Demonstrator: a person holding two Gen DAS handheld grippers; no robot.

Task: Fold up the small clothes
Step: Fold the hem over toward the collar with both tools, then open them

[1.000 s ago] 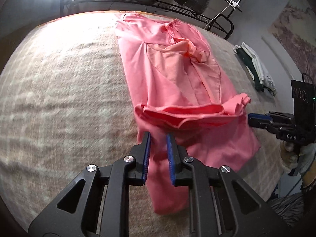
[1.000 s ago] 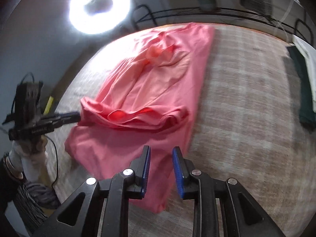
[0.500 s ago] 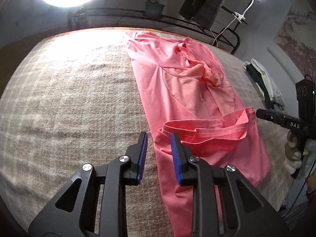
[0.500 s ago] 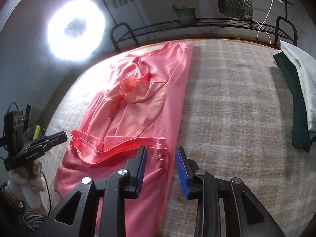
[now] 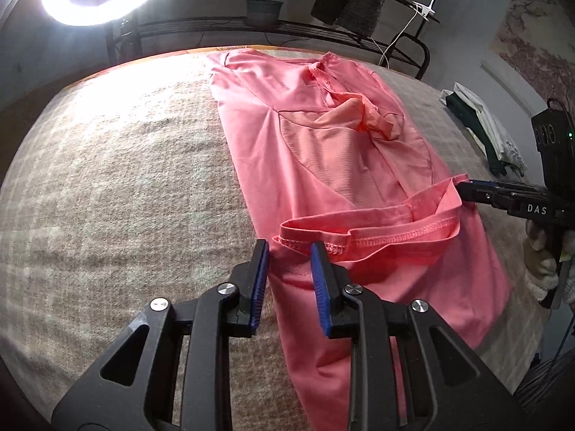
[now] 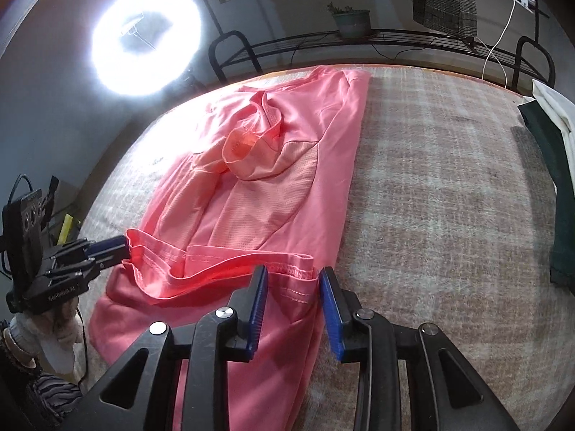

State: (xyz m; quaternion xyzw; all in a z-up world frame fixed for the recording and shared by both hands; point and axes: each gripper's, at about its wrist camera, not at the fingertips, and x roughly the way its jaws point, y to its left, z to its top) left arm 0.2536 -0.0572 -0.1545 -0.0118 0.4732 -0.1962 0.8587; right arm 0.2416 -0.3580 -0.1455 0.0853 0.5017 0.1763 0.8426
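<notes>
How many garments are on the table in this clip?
3: a pink knit shirt spread mid-table, plus a dark green folded garment and a white one at the right edge. More may be hidden.

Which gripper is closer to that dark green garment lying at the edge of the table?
Right. The right gripper is at the pink shirt's hem corner on the dark green garment's side; the left gripper is at the far hem corner.
</notes>
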